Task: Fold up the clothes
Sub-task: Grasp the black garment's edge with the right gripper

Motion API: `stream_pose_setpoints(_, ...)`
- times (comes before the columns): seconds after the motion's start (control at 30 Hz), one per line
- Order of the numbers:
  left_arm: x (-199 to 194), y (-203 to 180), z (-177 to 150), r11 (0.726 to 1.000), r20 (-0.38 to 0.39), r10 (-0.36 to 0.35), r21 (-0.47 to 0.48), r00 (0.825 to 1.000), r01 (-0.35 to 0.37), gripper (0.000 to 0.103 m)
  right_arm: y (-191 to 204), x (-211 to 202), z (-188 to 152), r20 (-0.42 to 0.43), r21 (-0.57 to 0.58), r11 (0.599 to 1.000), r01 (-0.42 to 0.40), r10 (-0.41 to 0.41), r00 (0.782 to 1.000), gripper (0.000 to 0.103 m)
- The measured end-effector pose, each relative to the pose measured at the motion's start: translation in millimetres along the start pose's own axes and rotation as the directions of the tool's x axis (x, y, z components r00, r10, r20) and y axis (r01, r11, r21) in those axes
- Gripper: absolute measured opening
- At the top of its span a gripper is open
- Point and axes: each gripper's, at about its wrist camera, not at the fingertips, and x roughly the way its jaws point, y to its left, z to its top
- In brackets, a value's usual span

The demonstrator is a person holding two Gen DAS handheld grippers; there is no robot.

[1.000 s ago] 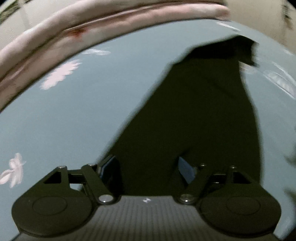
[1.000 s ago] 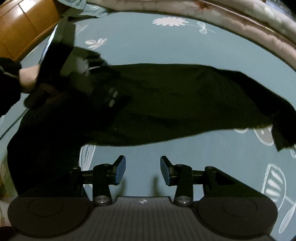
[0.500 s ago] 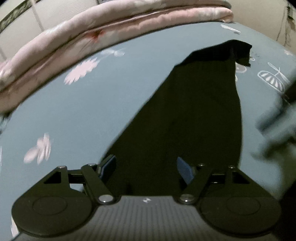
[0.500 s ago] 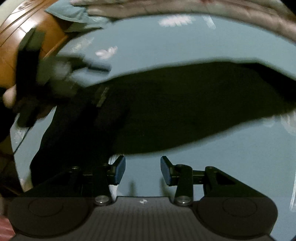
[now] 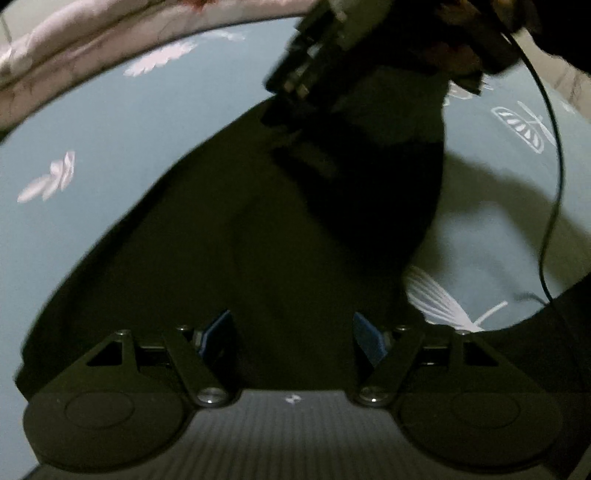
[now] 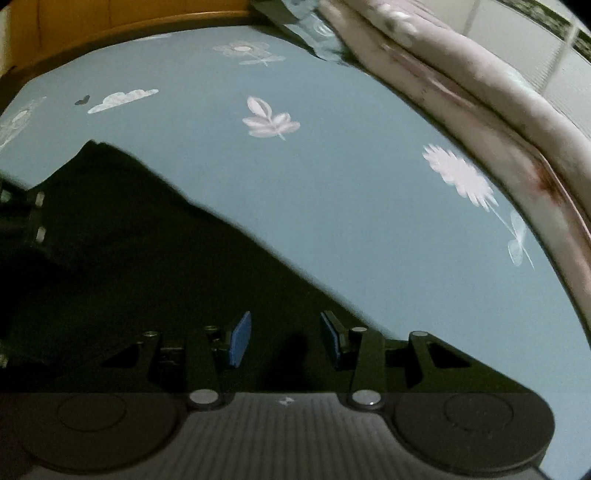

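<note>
- The left gripper (image 5: 291,334) hangs over a dark garment (image 5: 258,236), its blue-padded fingers (image 5: 218,332) spread wide with only flat cloth showing below the gap, nothing pinched.
- The right gripper (image 6: 284,338), seen from its own camera, is likewise parted, its blue pads (image 6: 240,339) standing apart above the garment's (image 6: 122,251) slanting edge; whether the tips touch the fabric cannot be told.
- The dark garment lies spread on a blue-grey bedsheet (image 6: 351,206) printed with pale leaves and flowers, its edge running diagonally from upper left to lower right in the right wrist view.
- In the left wrist view, the right gripper (image 5: 295,81), blurred, reaches down onto the far part of the garment, a thin black cable (image 5: 554,177) trailing beside it.
- Beyond the sheet, a folded pink quilt (image 6: 509,122) lines the far side of the bed, with an orange-brown wooden board (image 6: 122,22) at another edge.
</note>
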Motion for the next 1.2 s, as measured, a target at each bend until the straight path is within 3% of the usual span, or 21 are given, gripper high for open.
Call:
stream_pose_setpoints(0.13,6.7,11.2,-1.4,0.997,0.013,-0.036,-0.061,0.999,0.036,0.073,-14.3,22.5,24.0,-0.022,-0.117,0.99,-0.076,0.074,0.997,0.046)
stream_pose_setpoints(0.3,7.0,13.7,-4.6,0.997,0.034,-0.053,-0.061,0.998,0.055,0.074,-19.4,50.5,36.0,-0.154,-0.243,0.952,-0.185,0.151,0.976,0.045)
stream_pose_setpoints(0.37,5.2,16.3,-6.3,0.995,0.038,-0.063,-0.07,0.997,0.065,0.074,-19.8,54.1,38.1,-0.189,-0.251,0.942,-0.223,0.178,0.966,0.034)
stream_pose_setpoints(0.4,3.5,18.0,-7.6,0.994,0.04,-0.069,-0.077,0.997,0.072,0.074,-19.7,54.4,39.7,-0.203,-0.25,0.938,-0.242,0.193,0.96,0.008)
stream_pose_setpoints(0.43,1.9,19.8,-8.4,0.993,0.041,-0.076,-0.086,0.996,0.079,0.074,-18.9,54.2,40.8,-0.212,-0.253,0.935,-0.251,0.2,0.957,0.003)
stream_pose_setpoints(0.5,-1.5,22.9,-9.1,0.99,0.048,-0.09,-0.1,0.995,0.094,0.074,-16.4,52.7,41.8,-0.208,-0.264,0.935,-0.239,0.187,0.96,0.002)
stream_pose_setpoints(0.67,-2.8,26.2,-3.6,0.989,0.056,-0.098,-0.107,0.994,0.103,0.074,-34.3,53.5,50.7,-0.144,-0.147,0.968,-0.201,0.18,0.973,0.002)
stream_pose_setpoints(0.77,0.5,24.1,-3.2,0.993,0.045,-0.073,-0.094,0.996,0.077,0.074,-28.3,53.3,43.8,-0.123,-0.163,0.972,-0.171,0.152,0.981,0.002)
stream_pose_setpoints(0.9,0.3,18.0,0.1,0.994,0.043,-0.072,-0.075,0.997,0.075,0.074,-34.7,43.0,52.0,-0.002,-0.111,0.993,-0.045,0.045,0.999,0.001)
stream_pose_setpoints(1.03,-7.8,15.4,-0.1,0.996,0.061,-0.063,-0.067,0.996,0.067,0.074,-49.8,26.1,52.9,-0.024,-0.018,0.998,-0.062,0.062,0.998,0.001)
stream_pose_setpoints(1.2,-21.1,8.7,-3.7,0.997,0.084,-0.071,-0.032,0.994,0.074,0.074,-24.3,-30.2,18.3,-0.037,0.052,0.967,-0.248,0.25,0.968,0.008)
